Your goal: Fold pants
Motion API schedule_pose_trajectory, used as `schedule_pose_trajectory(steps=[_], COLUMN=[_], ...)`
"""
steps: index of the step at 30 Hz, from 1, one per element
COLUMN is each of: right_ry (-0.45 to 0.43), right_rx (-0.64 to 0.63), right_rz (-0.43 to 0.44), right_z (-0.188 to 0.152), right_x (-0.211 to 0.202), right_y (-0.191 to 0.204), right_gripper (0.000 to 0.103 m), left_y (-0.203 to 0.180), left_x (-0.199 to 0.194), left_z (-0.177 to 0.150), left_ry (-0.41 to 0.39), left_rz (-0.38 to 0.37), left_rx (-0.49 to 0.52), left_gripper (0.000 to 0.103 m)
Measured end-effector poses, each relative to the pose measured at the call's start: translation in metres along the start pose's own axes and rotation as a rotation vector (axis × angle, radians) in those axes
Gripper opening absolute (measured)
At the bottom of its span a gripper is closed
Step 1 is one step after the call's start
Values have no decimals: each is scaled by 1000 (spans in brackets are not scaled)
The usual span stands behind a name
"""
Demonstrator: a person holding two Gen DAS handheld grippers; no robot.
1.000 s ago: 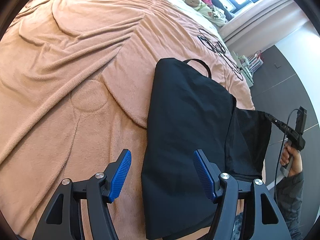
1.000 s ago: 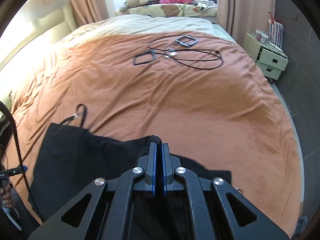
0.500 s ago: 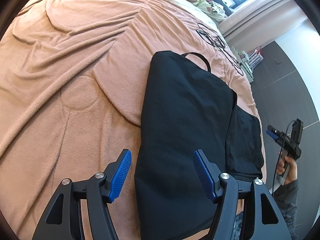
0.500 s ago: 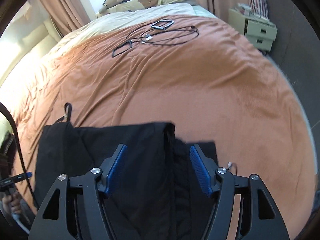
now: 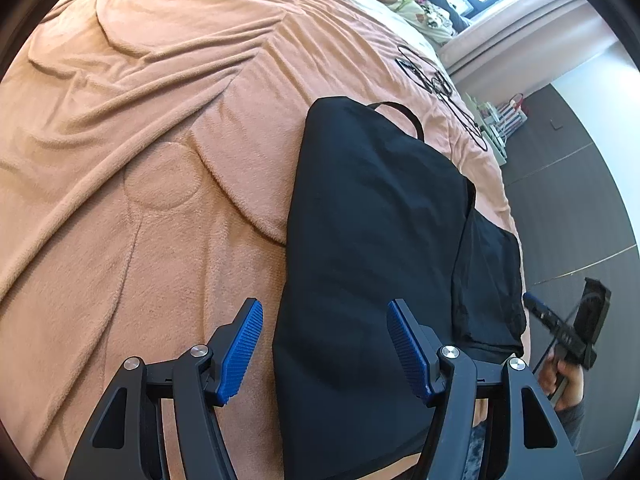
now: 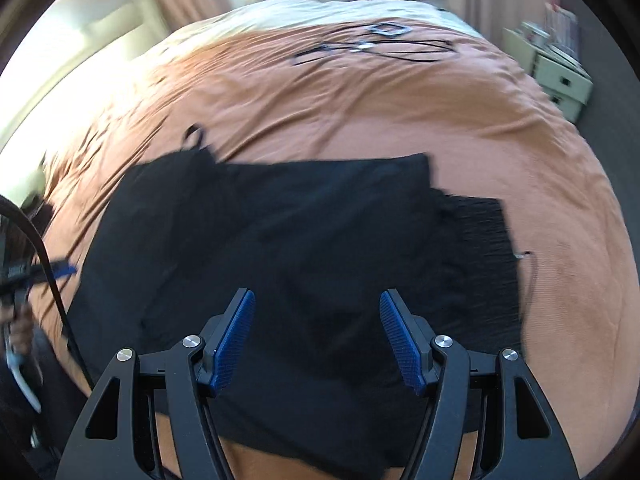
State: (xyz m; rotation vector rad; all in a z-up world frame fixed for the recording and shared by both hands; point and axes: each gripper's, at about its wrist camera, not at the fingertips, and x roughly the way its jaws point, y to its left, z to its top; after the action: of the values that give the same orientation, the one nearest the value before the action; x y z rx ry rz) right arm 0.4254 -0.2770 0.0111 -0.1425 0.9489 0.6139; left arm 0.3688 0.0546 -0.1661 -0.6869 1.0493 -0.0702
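pants (image 5: pixel 372 248): folded over on blanket (image 5: pixel 140 160), one layer sticks out sideways
left gripper (image 5: pixel 324 350): jaws apart, empty
right gripper (image 6: pixel 316 340): just opened, holds nothing
left: probably one more fold

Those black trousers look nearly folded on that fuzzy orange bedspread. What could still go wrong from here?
The folded black trousers lie uneven: a lower layer sticks out past the top layer's edge, so another fold might come out crooked. A thin drawstring loop pokes out at the far end and could stay hanging out. The soft, wrinkled orange blanket could get pinched along with the cloth if the open left gripper or right gripper grabs low.
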Motion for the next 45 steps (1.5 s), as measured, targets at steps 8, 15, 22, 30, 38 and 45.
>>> schedule_pose_trajectory(steps=[8,15,22,30,38,45], right_ry=[39,124,185,135,-26,-103], right_rx=[-194,-326,-436,-435,-191,28], right_rz=[89,92,-14,-10,47,44], right_z=[-18,-32,-33,-22,10,29], right_x=[18,44,67,53,4,-7], right_y=[61,78,88,90,28,-35], right_gripper=[64,64,38,4,3,3], left_y=[0,0,4,1,4,3], left_x=[0,1,1,0,5,7], left_z=[-3,-4,-5,-4,-5,-6], left_ry=[5,7,8,9,15,19], left_rz=[-5,-5,0,-4,-7,-5], left_rx=[2,-2,-9,-1,-18,-16], left_gripper=[67,67,67,67,67,67])
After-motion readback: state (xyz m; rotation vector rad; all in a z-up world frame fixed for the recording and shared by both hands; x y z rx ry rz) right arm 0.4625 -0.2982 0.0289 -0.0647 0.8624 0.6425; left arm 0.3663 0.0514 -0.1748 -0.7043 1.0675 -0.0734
